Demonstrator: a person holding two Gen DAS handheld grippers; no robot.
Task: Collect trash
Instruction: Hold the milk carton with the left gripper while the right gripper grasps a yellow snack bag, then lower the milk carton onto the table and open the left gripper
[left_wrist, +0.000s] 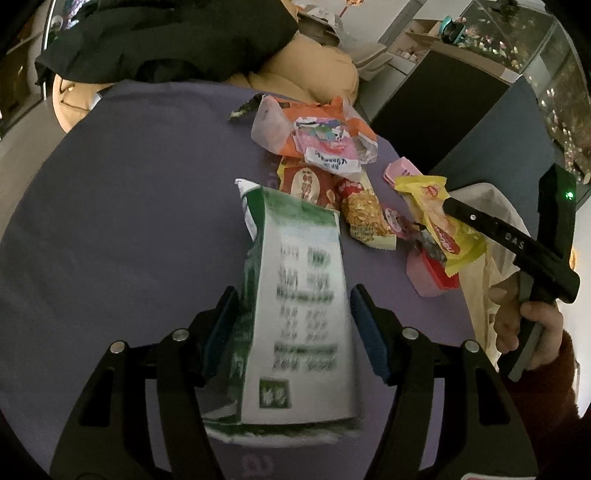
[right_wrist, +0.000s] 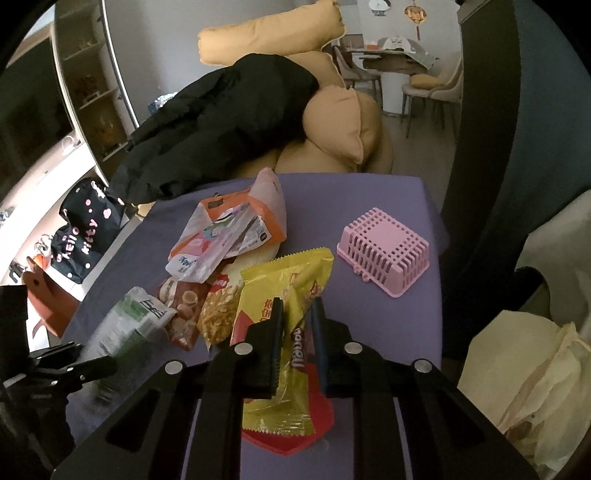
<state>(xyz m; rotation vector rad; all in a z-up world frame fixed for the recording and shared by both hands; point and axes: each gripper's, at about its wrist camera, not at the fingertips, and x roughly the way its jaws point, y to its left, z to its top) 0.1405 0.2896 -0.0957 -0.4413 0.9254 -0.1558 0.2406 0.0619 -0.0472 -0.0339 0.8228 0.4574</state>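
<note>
Right tool (right_wrist: 297, 332) is closed on the yellow wrapper (right_wrist: 284, 314), whose length runs along its fingers; the trash bag (right_wrist: 524, 387) lies to its right.

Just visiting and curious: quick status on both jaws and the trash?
Right gripper shut on yellow wrapper. Left gripper around green-and-white carton; contact unclear. More wrappers piled on purple table; nothing blocking.
</note>
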